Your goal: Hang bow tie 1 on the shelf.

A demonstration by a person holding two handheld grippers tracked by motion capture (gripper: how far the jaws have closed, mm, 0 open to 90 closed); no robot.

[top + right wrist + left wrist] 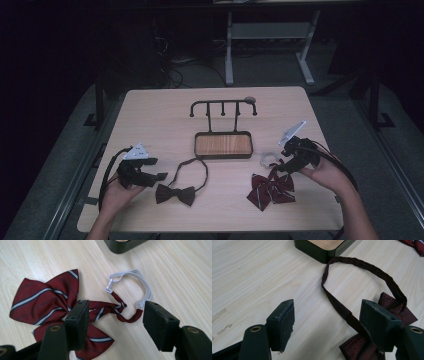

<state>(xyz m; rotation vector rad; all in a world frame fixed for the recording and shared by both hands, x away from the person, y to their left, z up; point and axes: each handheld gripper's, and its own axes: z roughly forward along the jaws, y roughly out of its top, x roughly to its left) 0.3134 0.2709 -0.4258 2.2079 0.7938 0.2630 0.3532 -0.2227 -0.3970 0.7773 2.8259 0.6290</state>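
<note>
A dark bow tie (175,194) (359,347) lies near the front left of the table, its strap loop (192,170) (362,265) reaching toward the stand. My left gripper (159,168) (328,306) hovers open just left of it, the strap running between the jaws to the right pad. A red striped bow tie (271,189) (42,302) lies at the front right, with a white elastic band (269,158) (140,280) curled behind it. My right gripper (279,166) (117,307) is open low over it. The striped strap end lies between the jaws, and the pads do not press it.
A black hook stand (223,106) rises from a wood-lined tray base (223,145) (322,247) (122,246) at the table's middle. Bare tabletop lies behind it and at the front centre. Table legs and cables stand on the dark floor beyond.
</note>
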